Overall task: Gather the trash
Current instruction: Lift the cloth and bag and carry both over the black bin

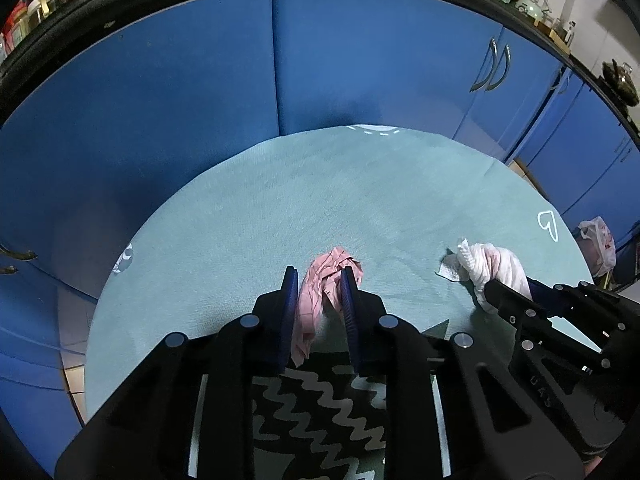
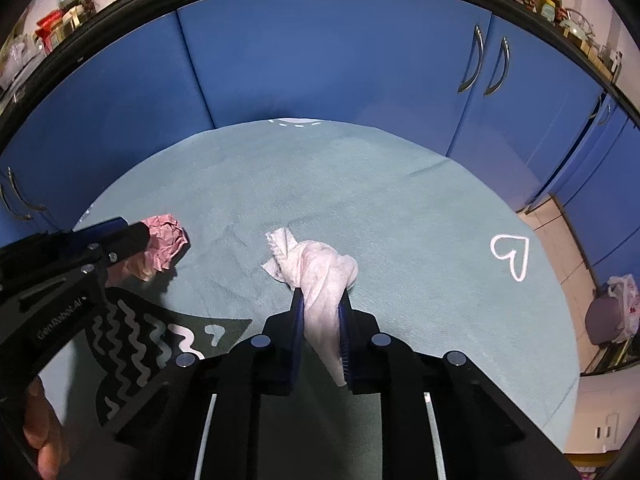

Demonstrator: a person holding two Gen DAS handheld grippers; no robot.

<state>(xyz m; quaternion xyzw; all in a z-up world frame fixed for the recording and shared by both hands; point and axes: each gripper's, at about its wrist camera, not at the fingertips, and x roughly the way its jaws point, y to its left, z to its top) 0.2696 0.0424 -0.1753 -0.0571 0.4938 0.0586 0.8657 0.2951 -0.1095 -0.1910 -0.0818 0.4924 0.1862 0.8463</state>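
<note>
A crumpled pink paper (image 1: 316, 292) hung pinched between gripper fingers above the teal cloth (image 1: 320, 200), trailing downward. To its right, a wadded white tissue (image 2: 320, 276), likewise clamped, drooped over the same cloth.

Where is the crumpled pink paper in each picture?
Left wrist view: the pink paper sits low in the middle, between the fingers of the left gripper.
Right wrist view: the pink paper is at the left edge, partly behind the left gripper.
Shared landmark: the white heart drawn on the teal cloth, far right in both views.
</note>
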